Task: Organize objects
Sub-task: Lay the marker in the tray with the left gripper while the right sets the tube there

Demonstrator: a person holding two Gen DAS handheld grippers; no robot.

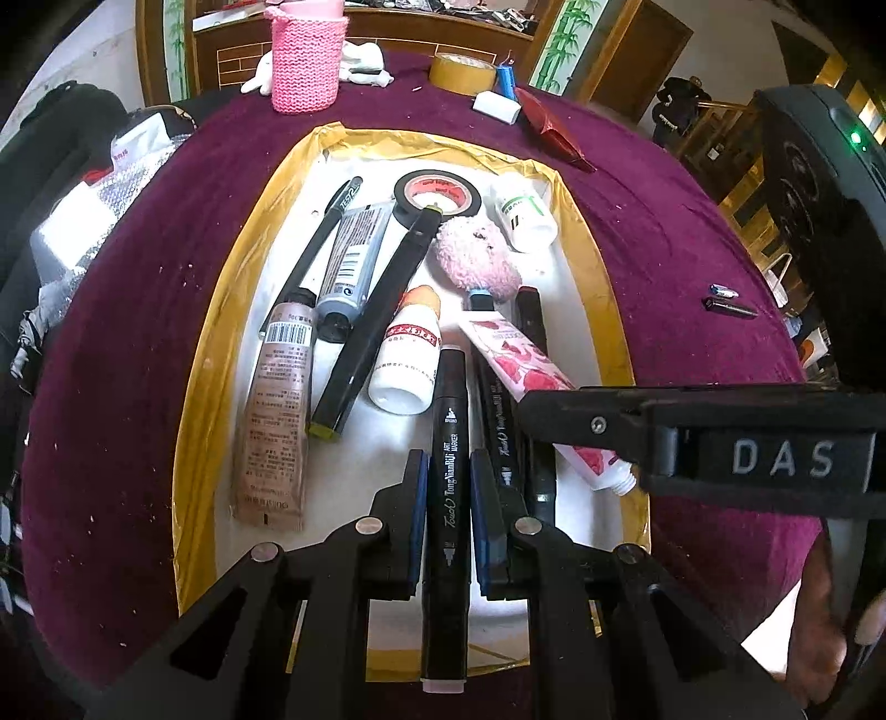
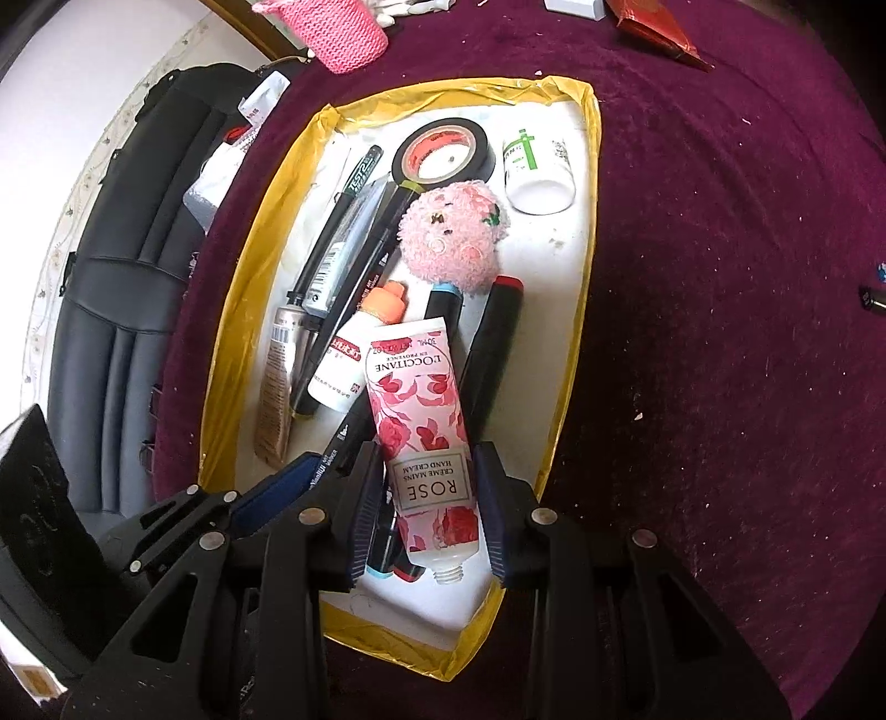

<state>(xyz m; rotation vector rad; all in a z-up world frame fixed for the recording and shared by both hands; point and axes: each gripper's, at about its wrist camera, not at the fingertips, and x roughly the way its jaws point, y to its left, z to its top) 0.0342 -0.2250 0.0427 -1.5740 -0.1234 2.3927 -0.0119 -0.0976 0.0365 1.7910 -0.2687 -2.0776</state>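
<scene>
A white tray with yellow tape edges (image 1: 205, 354) (image 2: 570, 354) lies on the purple cloth and holds markers, tubes, bottles, a tape roll and a pink fluffy ball (image 1: 476, 255) (image 2: 451, 238). My left gripper (image 1: 448, 515) is shut on a black art marker (image 1: 449, 476), pads against its sides. My right gripper (image 2: 426, 509) straddles a pink rose hand cream tube (image 2: 423, 426); its pads stand beside the tube with narrow gaps. The right gripper also shows in the left wrist view (image 1: 581, 421) above that tube (image 1: 531, 376).
A pink knitted cup (image 1: 304, 61) (image 2: 343, 33), a brown tape roll (image 1: 462, 72), a white eraser (image 1: 496, 106) and a red packet (image 1: 554, 130) sit beyond the tray. Small pen parts (image 1: 728, 302) lie on the cloth at right. A black bag (image 2: 127, 266) is left of the table.
</scene>
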